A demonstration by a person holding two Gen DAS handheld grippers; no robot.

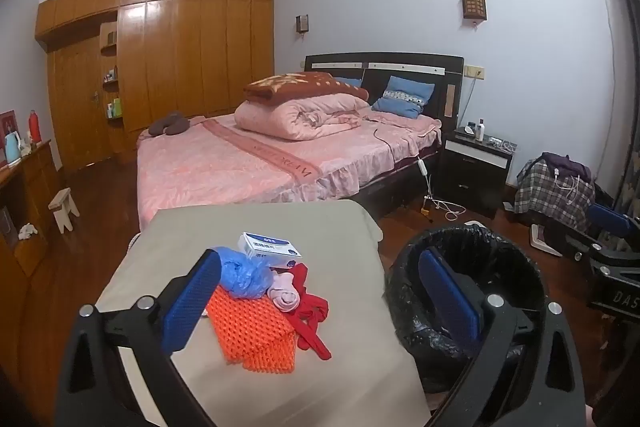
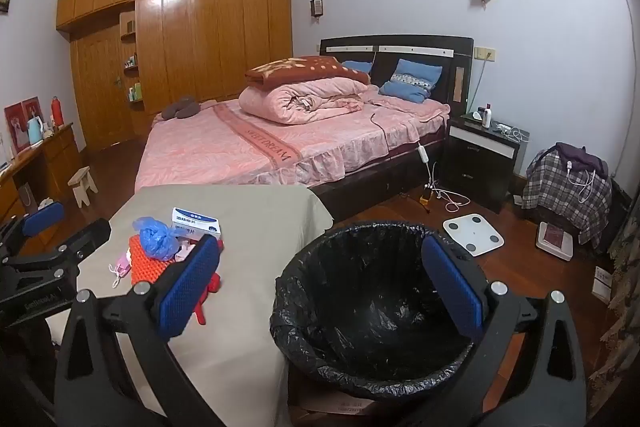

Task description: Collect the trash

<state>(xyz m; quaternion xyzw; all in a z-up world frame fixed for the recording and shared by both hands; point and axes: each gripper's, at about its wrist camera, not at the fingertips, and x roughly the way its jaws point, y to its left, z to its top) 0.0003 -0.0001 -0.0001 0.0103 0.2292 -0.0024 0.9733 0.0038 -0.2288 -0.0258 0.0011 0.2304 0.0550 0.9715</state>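
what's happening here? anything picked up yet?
Nothing yet. A person holds both grippers, left gripper and right gripper, open and empty above a beige cloth-covered table. On it lies a small pile: orange mesh mat, crumpled blue plastic bag, white-and-blue cardboard box, pink sock, red fabric strip. The black-lined round trash bin beside the table looks empty.

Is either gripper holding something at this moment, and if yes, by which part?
Nothing is held. The left gripper and the right gripper both stand wide open with nothing between the pads; the trash pile lies untouched on the table.
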